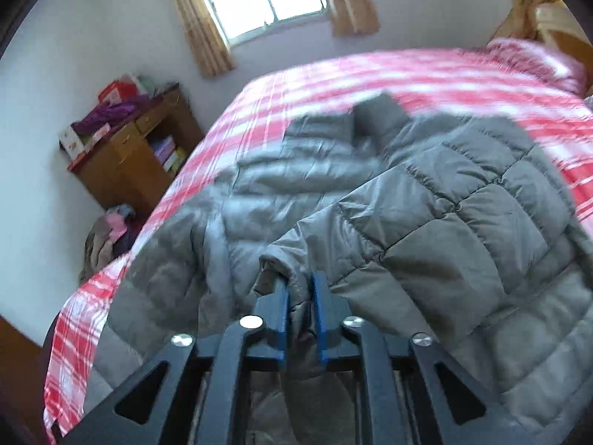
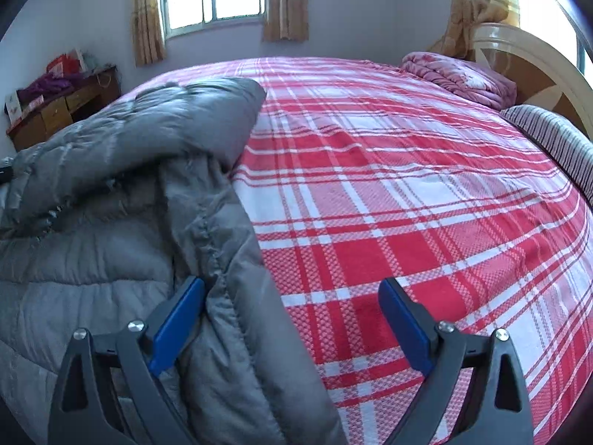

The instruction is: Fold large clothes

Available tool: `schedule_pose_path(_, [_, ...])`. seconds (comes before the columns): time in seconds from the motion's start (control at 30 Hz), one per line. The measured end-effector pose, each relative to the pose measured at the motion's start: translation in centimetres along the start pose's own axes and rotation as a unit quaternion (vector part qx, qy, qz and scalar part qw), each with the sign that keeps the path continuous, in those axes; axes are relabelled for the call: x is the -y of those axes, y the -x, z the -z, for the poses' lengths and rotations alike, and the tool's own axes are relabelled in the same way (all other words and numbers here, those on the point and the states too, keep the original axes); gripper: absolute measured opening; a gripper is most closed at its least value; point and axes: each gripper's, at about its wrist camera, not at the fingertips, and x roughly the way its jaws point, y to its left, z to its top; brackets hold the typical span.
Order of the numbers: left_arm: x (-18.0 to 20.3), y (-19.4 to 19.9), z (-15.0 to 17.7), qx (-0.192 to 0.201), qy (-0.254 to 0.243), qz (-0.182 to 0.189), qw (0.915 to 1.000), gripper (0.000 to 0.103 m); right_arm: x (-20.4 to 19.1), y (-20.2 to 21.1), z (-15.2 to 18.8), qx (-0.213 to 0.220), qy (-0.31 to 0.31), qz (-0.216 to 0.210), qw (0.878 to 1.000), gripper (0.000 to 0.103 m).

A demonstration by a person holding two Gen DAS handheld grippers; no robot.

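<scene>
A large grey quilted puffer jacket (image 1: 426, 200) lies spread on a bed with a red and white plaid sheet (image 1: 333, 74). My left gripper (image 1: 301, 282) is shut on a fold of the jacket's edge, the fabric pinched between its blue pads and lifted. In the right wrist view the jacket (image 2: 111, 193) fills the left side, with a sleeve folded over on top. My right gripper (image 2: 291, 289) is open over the jacket's right edge and the sheet (image 2: 407, 185); its left pad (image 2: 178, 319) touches the jacket.
A wooden cabinet (image 1: 126, 155) with boxes and purple cloth on top stands left of the bed, with a clothes pile (image 1: 107, 237) on the floor. A folded pink quilt (image 2: 459, 74), a striped pillow (image 2: 556, 141) and the headboard (image 2: 530, 59) are at the right.
</scene>
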Motion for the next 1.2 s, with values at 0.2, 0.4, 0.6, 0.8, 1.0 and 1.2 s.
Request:
schedule_pose_path(0.2, [-2.0, 1.2, -1.1, 0.035, 0.057, -0.035, 0.9972, 0.073, 0.0, 3.0, -2.3, -0.001, 0.028, -0.018, 0.999, 0.091])
schedule_pose_path(0.4, [-0.9, 1.4, -2.9, 0.064, 0.094, 0.001, 0.9935, 0.088, -1.6, 6.2, -9.8, 0.078, 0.040, -0.028, 0.996, 0.091])
schedule_pose_path(0.6, [3.1, -3.3, -2.2, 0.040, 0.068, -0.020, 0.9967, 0.088, -8.2, -0.8, -13.4, 0.088, 0.084, -0.065, 0.990, 0.085])
schedule_pose_path(0.8, [3.5, -7.2, -1.3, 0.008, 0.069, -0.017, 0.9975, 0.089, -12.2, -7.2, -11.5, 0.043, 0.134, -0.093, 0.986, 0.085])
schedule_pose_path(1.0, [3.6, -8.5, -1.3, -0.008, 0.073, -0.002, 0.9973, 0.091, -10.8, -9.5, -10.6, 0.002, 0.103, -0.104, 0.989, 0.085])
schedule_pose_path(1.2, [3.6, -8.8, -1.2, -0.011, 0.078, 0.003, 0.9969, 0.092, -11.4, -10.3, -10.3, -0.024, 0.116, -0.084, 0.989, 0.087])
